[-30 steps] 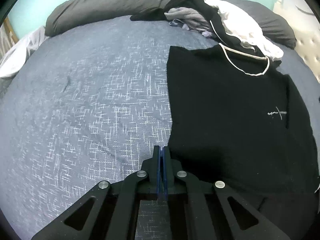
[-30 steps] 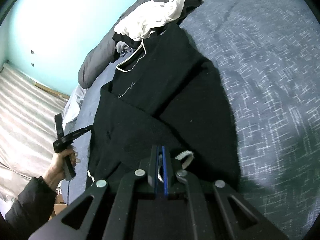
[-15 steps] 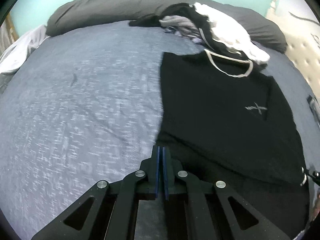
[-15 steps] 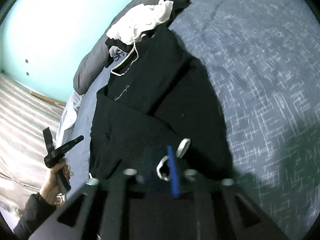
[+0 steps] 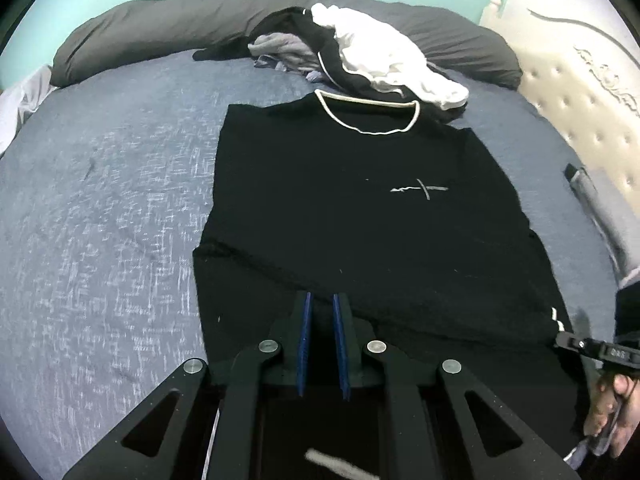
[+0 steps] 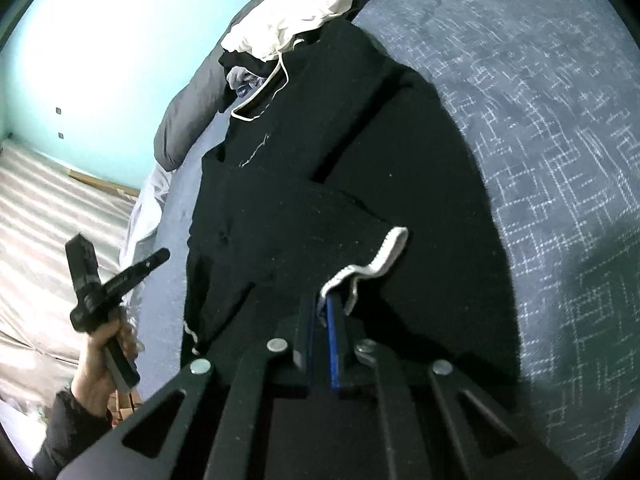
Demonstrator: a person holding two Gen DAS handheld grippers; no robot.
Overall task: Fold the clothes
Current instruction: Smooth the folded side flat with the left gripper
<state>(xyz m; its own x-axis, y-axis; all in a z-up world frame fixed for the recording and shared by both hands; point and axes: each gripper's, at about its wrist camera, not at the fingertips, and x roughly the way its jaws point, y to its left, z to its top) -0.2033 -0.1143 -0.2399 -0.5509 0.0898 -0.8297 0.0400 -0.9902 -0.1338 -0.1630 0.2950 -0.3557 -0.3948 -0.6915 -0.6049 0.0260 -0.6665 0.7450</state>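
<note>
A black T-shirt (image 5: pixel 360 220) with a white-trimmed collar (image 5: pixel 368 130) lies flat, chest up, on the blue bedcover (image 5: pixel 100 220). My left gripper (image 5: pixel 322 298) hovers over its lower part, jaws opening to a narrow gap with nothing between the pads. In the right wrist view the shirt (image 6: pixel 320 160) has one sleeve folded across its body. My right gripper (image 6: pixel 320 300) is shut on that sleeve's white-trimmed cuff (image 6: pixel 372 264). The left gripper (image 6: pixel 162 257), held in a hand, is out past the shirt's far side. The right gripper (image 5: pixel 580 346) shows at the shirt's right edge.
A heap of unfolded clothes (image 5: pixel 360 56), white, black and grey, lies just behind the collar. A long grey pillow (image 5: pixel 160 28) runs along the back. A tufted cream headboard (image 5: pixel 580 100) stands at the right. Bare bedcover (image 6: pixel 560 120) spreads beside the shirt.
My left gripper has swung from the shirt's left edge to over its lower middle, and its jaws have parted slightly. My right gripper opened briefly, then shut again on the cuff.
</note>
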